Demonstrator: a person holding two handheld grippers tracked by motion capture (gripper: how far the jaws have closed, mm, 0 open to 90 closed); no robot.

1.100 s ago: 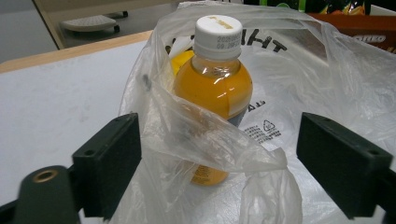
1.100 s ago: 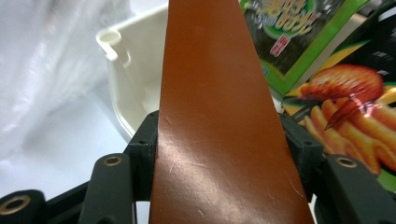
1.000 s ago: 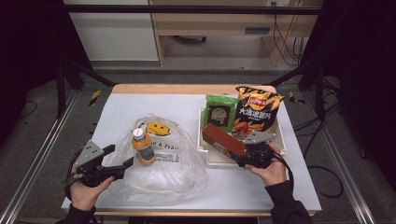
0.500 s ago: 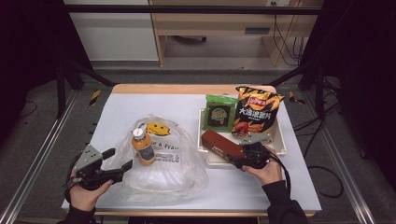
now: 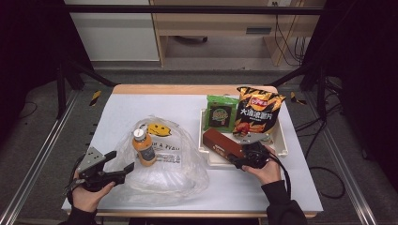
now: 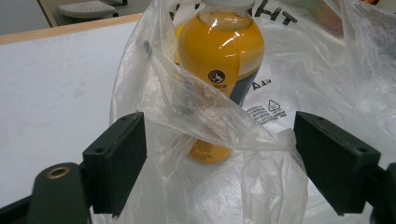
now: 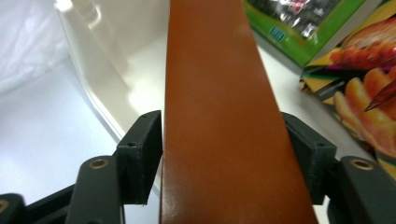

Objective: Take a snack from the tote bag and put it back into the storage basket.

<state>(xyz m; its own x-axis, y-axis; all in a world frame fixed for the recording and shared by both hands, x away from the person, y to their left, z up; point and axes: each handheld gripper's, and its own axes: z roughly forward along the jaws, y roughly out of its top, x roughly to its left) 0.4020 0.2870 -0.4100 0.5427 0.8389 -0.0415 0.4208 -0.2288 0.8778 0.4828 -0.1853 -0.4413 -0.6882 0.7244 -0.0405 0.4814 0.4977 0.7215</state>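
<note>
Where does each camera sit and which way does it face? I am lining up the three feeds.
High view: above the person's side, looking forward and down at the table; both forearms enter below.
Left gripper view: on the left hand-held gripper, open around the plastic bag, facing the orange bottle.
Right gripper view: on the right hand-held gripper, clamping the brown box.
Shared: high and left see the bottle.

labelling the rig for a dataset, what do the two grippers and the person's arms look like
Both are black two-jaw tools. The left gripper carries a grey three-cornered plate on top; its jaws end in flat, rectangular black pads, with a brass-coloured insert behind one. The right gripper has similar pads, brass inserts and a black cable trailing back. Both sleeves are dark.
</note>
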